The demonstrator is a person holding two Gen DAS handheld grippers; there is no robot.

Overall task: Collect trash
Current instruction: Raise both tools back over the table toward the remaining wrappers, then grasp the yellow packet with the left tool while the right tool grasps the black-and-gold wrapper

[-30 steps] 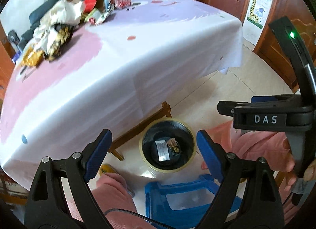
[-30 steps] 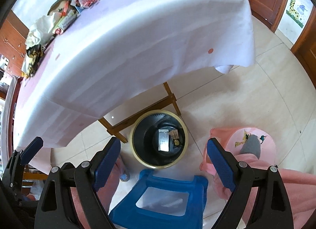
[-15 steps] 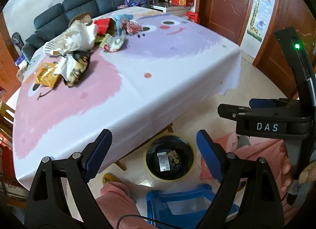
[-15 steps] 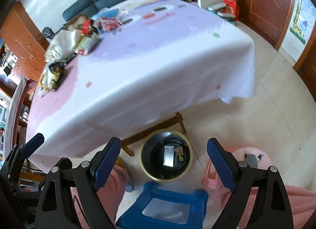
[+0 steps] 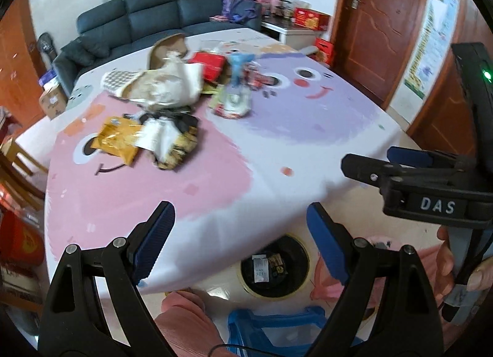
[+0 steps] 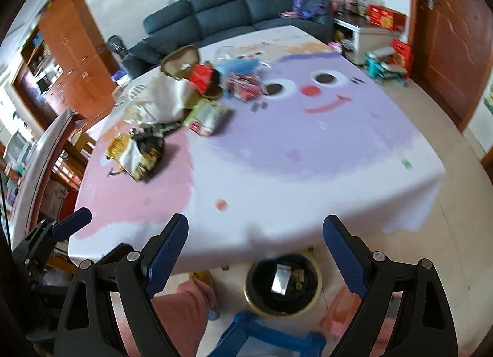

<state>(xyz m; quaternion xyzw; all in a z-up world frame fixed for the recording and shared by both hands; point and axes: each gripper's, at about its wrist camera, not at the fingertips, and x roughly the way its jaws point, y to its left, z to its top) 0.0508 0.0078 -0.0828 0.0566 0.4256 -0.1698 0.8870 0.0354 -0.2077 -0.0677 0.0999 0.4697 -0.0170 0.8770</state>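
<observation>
A pile of wrappers and bags lies at the far left of the table: a yellow snack bag [image 5: 118, 139], a black and gold bag [image 5: 174, 144], crumpled white paper [image 5: 168, 85] and a red packet [image 5: 208, 65]. The same pile shows in the right wrist view [image 6: 172, 101]. A black trash bin with a gold rim [image 5: 275, 267] [image 6: 283, 286] stands on the floor below the table's near edge, with a few wrappers inside. My left gripper [image 5: 240, 240] is open and empty above the near edge. My right gripper [image 6: 255, 255] is open and empty, also near that edge.
The table wears a pink and purple smiley cloth [image 5: 277, 129]. A blue plastic stool [image 6: 268, 338] and my pink-clad knee [image 5: 185, 317] are below. A dark sofa [image 5: 154, 14] stands behind the table, wooden doors [image 5: 379, 18] at the right, a wooden cabinet [image 6: 71, 48] at the left.
Both grippers have tilted up from the bin toward the tabletop. The trash pile has come into fuller view and the bin has dropped to the lower edge. Both stay open.
</observation>
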